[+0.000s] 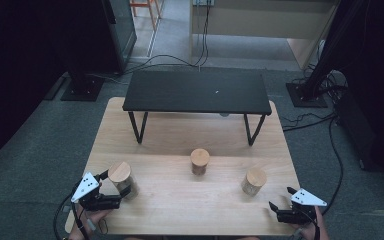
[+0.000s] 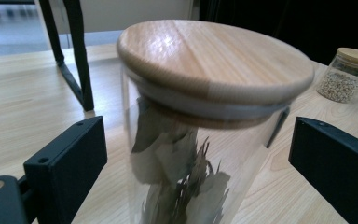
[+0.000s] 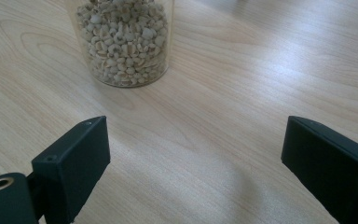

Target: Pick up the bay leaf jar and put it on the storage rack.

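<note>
We see our left gripper (image 1: 114, 189) with its jaws spread wide around a clear glass jar of dried leaves with a round wooden lid (image 2: 200, 135) near the pale wooden table's (image 1: 180, 210) front left corner, not gripping it. Our right gripper (image 1: 282, 198), jaws apart and empty, hovers just beside a clear glass jar of pale grains (image 3: 126, 42).

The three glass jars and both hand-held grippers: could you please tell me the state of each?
Glass jar of dried leaves: wooden lid on, upright, between open jaws.
Middle wooden-lidded jar: closed, upright.
Glass jar of pale grains: lidded, upright.
Left hand-held gripper: open.
Right hand-held gripper: open, empty.
</note>
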Available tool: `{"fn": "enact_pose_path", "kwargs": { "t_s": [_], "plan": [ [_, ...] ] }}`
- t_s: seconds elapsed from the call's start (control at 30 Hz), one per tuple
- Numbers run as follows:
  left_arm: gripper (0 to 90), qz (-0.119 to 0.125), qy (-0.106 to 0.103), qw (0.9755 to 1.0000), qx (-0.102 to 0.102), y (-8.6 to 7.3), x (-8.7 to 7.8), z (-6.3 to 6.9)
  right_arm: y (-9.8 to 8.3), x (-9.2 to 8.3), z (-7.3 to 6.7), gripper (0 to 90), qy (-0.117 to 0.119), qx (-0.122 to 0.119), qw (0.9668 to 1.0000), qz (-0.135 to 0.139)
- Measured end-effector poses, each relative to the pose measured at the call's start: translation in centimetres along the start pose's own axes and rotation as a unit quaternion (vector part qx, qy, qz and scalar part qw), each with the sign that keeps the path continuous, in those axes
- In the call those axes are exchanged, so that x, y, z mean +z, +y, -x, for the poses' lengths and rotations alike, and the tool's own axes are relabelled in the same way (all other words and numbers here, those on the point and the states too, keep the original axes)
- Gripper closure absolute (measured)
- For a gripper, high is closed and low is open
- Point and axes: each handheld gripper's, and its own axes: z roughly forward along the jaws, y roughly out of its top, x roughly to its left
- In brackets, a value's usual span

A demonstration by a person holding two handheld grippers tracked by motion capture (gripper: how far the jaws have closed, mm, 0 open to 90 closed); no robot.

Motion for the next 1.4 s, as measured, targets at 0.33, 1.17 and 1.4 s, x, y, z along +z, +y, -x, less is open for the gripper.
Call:
{"fn": "enact_pose_path", "kwargs": {
  "t_s": [0.33,1.17,1.4],
  "plan": [
    [4.3,-0.006,-0.008,0.9999,0.003,0.6,1.3,-0.2,0.0,0.0,0.0,7.8,0.000,0.000,1.0000,-0.001],
    [12.2,0.004,0.002,1.0000,0.005,0.3,2.6,-0.1,0.1,0.0,0.0,7.9,0.001,0.000,1.0000,-0.001],
    [12.2,0.000,0.004,1.0000,0.002,0.0,2.0,-0.2,0.0,0.0,0.0,7.8,0.001,0.000,1.0000,-0.001]
  ]
}}
